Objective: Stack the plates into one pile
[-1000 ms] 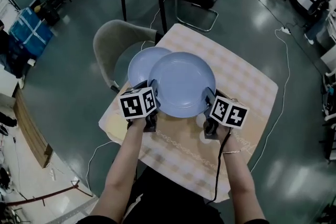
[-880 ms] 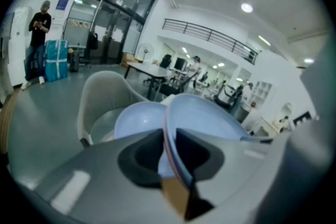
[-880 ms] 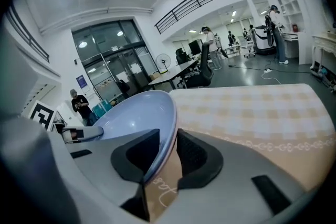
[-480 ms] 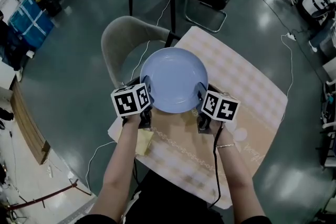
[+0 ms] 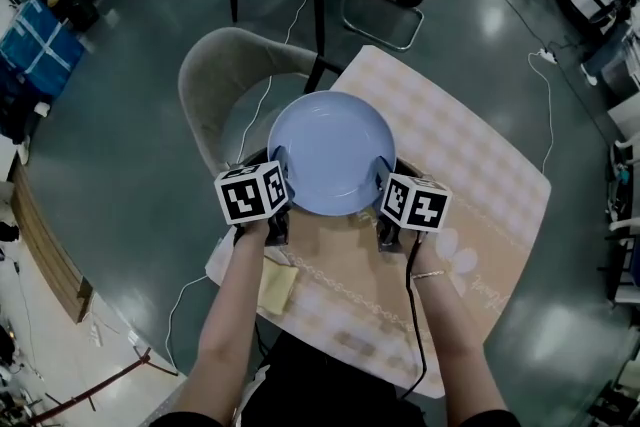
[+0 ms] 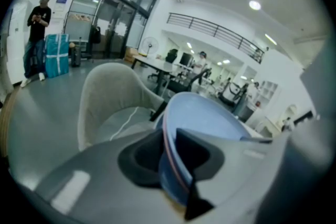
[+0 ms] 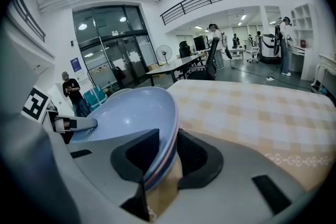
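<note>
Head view, from the left: grey chair [image 5: 225,85] at the far left side of the table [image 5: 470,165], yellow sheet [image 5: 277,287] at its near left edge. Over the table's far left part, a blue plate [image 5: 330,150], roughly level, gripped from both sides. Pinched at its near left rim by the left gripper [image 5: 279,165] and at its near right rim by the right gripper [image 5: 386,177], each with its marker cube facing up and a forearm behind; black cable [image 5: 412,315] trailing along the right forearm. Impossible to tell from above whether lifted clear or set on anything. Left gripper view: both jaws pressed on the rim, one pad on each face, a thin pinkish line running along the rim's edge; chair just past the plate on the left, a person [image 6: 37,18] standing by a blue bag [image 6: 56,55] well beyond at far left. Right gripper view: jaws likewise clamped on the rim, left gripper's finger [image 7: 73,123] visible on the opposite side, checked tabletop spreading away to the right.
</note>
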`<state>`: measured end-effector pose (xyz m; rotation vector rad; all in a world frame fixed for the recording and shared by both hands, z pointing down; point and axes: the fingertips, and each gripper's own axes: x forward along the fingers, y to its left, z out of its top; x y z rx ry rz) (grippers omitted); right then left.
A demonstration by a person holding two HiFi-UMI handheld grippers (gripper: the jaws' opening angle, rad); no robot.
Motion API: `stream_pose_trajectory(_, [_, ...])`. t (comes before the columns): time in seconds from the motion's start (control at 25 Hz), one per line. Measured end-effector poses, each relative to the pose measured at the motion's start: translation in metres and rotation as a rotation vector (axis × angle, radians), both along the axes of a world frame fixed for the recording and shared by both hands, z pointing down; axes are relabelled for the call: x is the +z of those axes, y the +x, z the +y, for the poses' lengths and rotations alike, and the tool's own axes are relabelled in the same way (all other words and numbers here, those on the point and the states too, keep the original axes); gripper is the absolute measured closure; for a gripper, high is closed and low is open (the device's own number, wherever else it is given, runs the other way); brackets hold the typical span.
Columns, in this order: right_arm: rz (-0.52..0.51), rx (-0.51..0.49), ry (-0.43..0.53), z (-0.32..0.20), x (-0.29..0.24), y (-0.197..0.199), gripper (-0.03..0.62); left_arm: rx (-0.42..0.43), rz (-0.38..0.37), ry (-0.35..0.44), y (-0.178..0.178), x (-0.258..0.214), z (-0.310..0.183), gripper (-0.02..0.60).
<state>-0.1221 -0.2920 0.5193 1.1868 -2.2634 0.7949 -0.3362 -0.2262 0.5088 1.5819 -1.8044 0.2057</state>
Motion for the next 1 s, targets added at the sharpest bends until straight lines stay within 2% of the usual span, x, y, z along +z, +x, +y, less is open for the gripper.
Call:
stream_pose_trajectory(0.28, [0.038,0.001,-0.012,0.001,0.016,0.0,0.487,0.014,-0.018,-0.028,0.0,0.014,-0.001,0.5])
stream_pose_trajectory(0.52, [0.078,-0.009,0.027,-0.002,0.017,0.0,0.497,0.012,-0.079,-0.027,-0.003,0.014,-0.002,0.497])
stream_pose_trajectory(0.76, [0.07,-0.011,0.044,-0.003,0.016,-0.001,0.497,0.02,-0.103,-0.027,-0.004,0.014,-0.001,0.494])
stream_pose_trajectory(1.0, [0.06,-0.007,0.067,-0.007,0.012,0.0,0.493,0.042,-0.141,-0.032,0.001,0.013,-0.004,0.439])
